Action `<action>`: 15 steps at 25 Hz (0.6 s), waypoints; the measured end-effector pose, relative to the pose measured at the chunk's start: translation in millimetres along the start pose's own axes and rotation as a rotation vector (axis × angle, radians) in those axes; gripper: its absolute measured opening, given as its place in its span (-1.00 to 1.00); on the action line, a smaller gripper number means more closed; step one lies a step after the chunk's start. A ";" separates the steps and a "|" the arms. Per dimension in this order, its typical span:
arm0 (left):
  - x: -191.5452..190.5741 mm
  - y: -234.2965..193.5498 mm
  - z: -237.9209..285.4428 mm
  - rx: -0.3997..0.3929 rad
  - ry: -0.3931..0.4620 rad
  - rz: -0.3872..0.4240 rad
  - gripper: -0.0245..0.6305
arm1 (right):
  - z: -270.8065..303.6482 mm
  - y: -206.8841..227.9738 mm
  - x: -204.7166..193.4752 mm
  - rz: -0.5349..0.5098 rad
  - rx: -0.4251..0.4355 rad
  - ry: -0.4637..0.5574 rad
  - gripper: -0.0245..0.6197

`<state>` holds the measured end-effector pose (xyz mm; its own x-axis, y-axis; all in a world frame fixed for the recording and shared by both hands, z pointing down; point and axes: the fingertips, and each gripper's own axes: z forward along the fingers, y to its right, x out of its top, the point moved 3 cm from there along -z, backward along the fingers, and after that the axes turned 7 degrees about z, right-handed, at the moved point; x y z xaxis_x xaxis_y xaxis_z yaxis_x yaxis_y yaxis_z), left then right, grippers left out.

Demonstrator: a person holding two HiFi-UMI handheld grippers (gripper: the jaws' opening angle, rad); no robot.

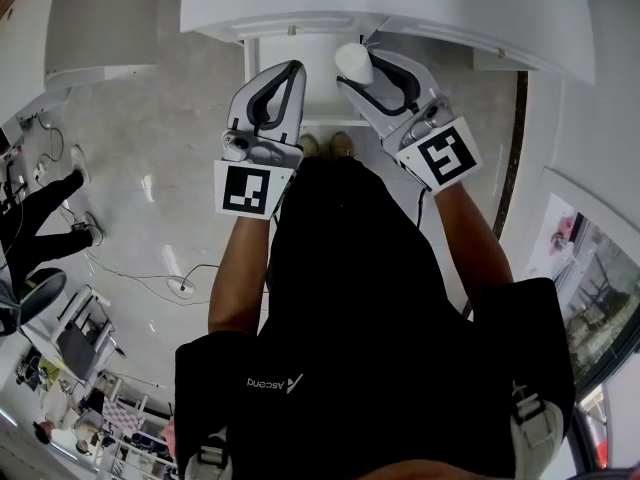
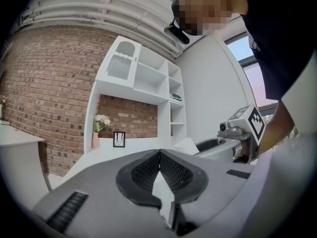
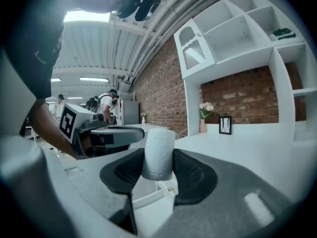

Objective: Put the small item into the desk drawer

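The small item is a white cylinder (image 1: 353, 63), and my right gripper (image 1: 362, 70) is shut on it, with its top sticking up above the jaws. In the right gripper view the cylinder (image 3: 158, 151) stands upright, squeezed between both dark pads. My left gripper (image 1: 294, 67) is beside it on the left, shut with nothing in it; its ribbed pads meet at the tip (image 2: 159, 153). Both grippers hover at the front edge of the white desk (image 1: 440, 8). A small drawer knob (image 3: 171, 188) shows just below the right jaws.
On the desk stand a white shelf unit (image 2: 148, 78), a vase of flowers (image 2: 97, 130) and a small framed picture (image 2: 119, 139) against a brick wall. Another person's legs (image 1: 40, 218) and loose cables (image 1: 180, 286) are on the floor at left.
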<state>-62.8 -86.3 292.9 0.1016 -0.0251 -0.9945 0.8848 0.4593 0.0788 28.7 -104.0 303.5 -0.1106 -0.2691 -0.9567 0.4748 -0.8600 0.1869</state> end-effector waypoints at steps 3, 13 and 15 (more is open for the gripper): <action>-20.9 -1.6 6.3 -0.015 -0.019 -0.007 -0.93 | 8.8 8.4 -23.3 -0.007 -0.015 -0.023 -0.37; -102.8 -13.7 14.7 -0.045 -0.079 -0.015 -0.93 | 52.1 32.7 -118.6 0.019 -0.051 -0.179 -0.37; -120.0 -12.7 18.6 -0.055 -0.094 -0.016 -0.93 | 58.4 39.4 -137.5 0.029 -0.055 -0.205 -0.37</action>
<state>-77.8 -105.7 412.5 0.1322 -0.1153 -0.9845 0.8604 0.5065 0.0562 11.6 -126.2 455.4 -0.2691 -0.3806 -0.8847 0.5266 -0.8273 0.1957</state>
